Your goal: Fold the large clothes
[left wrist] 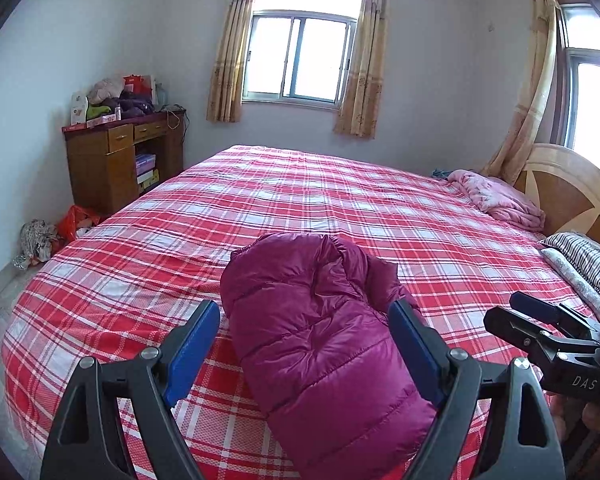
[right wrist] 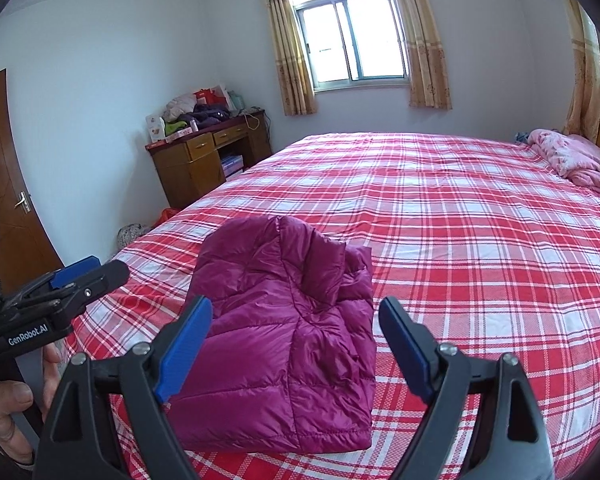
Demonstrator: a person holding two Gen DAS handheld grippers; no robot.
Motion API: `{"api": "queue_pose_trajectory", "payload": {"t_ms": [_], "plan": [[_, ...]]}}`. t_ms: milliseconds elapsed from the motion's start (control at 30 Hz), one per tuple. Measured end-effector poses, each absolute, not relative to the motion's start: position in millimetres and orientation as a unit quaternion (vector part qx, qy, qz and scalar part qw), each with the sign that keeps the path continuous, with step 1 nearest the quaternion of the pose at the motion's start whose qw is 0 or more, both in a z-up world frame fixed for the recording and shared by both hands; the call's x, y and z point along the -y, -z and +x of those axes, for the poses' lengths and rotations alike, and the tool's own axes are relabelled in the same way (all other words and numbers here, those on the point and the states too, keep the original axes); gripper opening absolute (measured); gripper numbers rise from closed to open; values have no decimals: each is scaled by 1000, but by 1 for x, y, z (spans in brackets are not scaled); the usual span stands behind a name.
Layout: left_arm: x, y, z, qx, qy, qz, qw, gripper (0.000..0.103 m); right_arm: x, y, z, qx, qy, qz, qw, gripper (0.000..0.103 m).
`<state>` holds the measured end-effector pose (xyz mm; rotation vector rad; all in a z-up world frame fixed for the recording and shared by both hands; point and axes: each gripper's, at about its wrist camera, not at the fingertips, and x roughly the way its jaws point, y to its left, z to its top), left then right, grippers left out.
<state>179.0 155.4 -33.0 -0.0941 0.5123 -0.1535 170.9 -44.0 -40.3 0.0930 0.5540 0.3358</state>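
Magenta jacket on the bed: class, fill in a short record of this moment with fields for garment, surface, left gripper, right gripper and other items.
garment: magenta puffer jacket, folded into a compact bundle
surface: red plaid bedspread
left gripper: open, jacket in front, not gripped
right gripper: open, holding nothing
other items: pink blanket near headboard; cluttered wooden desk

The left gripper (left wrist: pixel 304 344) points forward and slightly downward, its blue-padded jaws spread wide with nothing clamped. The right gripper (right wrist: pixel 296 340) takes the same attitude, jaws equally wide and empty. A hand (right wrist: pixel 4 412) grasps the left gripper's handle.
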Motion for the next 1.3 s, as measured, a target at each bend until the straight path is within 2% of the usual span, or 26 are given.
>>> {"api": "queue_pose_trajectory", "payload": {"t_ms": [1133,1200,1300], "plan": [[-155,28,179,-244,55,-45,967,87,46,41,168,-265,-166,52,948,88],[-155,30,180,-248,48,-43,967,95,46,41,168,-265,-167,53,948,88],[-152,32,180,-248,37,-35,967,96,47,42,167,-265,-167,53,948,88]]}}
